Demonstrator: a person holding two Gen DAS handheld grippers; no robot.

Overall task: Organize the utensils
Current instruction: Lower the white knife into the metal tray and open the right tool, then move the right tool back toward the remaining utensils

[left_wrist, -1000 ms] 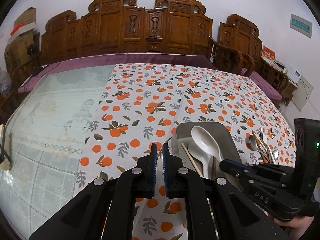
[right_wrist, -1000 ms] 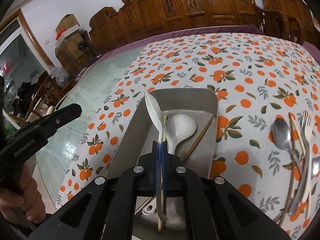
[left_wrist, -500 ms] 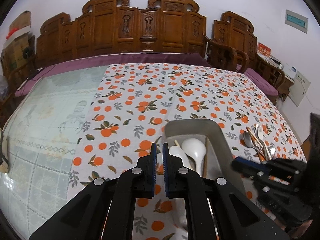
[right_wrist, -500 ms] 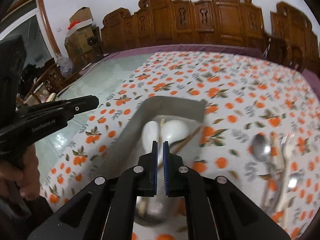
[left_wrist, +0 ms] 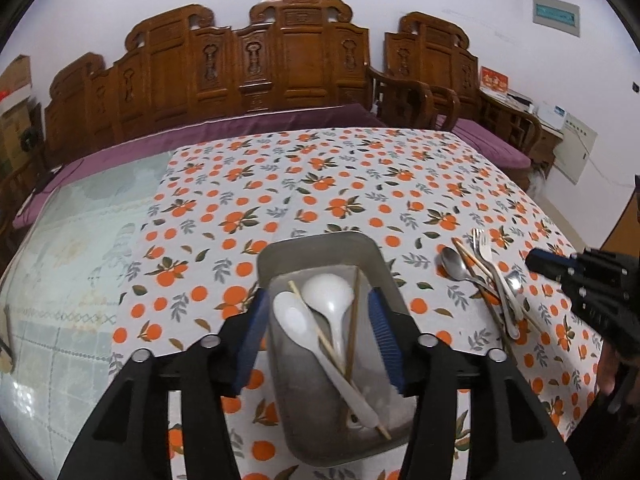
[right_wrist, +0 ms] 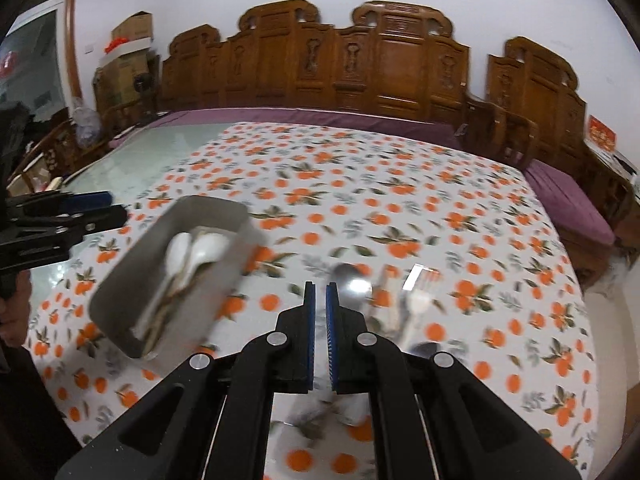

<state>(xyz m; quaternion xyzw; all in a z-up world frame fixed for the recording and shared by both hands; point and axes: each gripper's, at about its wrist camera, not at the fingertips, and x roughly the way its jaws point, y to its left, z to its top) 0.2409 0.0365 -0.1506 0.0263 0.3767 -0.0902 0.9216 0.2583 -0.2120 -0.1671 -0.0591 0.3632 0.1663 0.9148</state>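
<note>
A grey metal tray (left_wrist: 320, 248) sits on the orange-print cloth and holds two white spoons (left_wrist: 328, 292) and wooden chopsticks (left_wrist: 352, 320). My left gripper (left_wrist: 318, 308) hangs over the tray; its jaws are opening, with the blue pads (left_wrist: 256, 320) standing either side of the tray, not pressing on it. To the right lie a metal spoon (left_wrist: 454, 262), a fork (left_wrist: 486, 252) and other loose utensils. My right gripper (right_wrist: 320, 292) is shut to a thin slit with nothing in it, just before the metal spoon (right_wrist: 352, 280) and fork (right_wrist: 420, 296). The tray (right_wrist: 208, 208) lies to its left.
Carved wooden chairs (left_wrist: 280, 60) with purple cushions (left_wrist: 240, 128) line the table's far side. Left of the cloth is bare glass tabletop (left_wrist: 72, 260). The table's right edge (left_wrist: 560, 224) runs close to the loose utensils. Cardboard boxes (right_wrist: 128, 40) stand at the back left.
My left gripper moved over the tray and its jaws went from shut to wide apart. My right gripper let go of a white spoon into the tray and swung right to the loose utensils.
</note>
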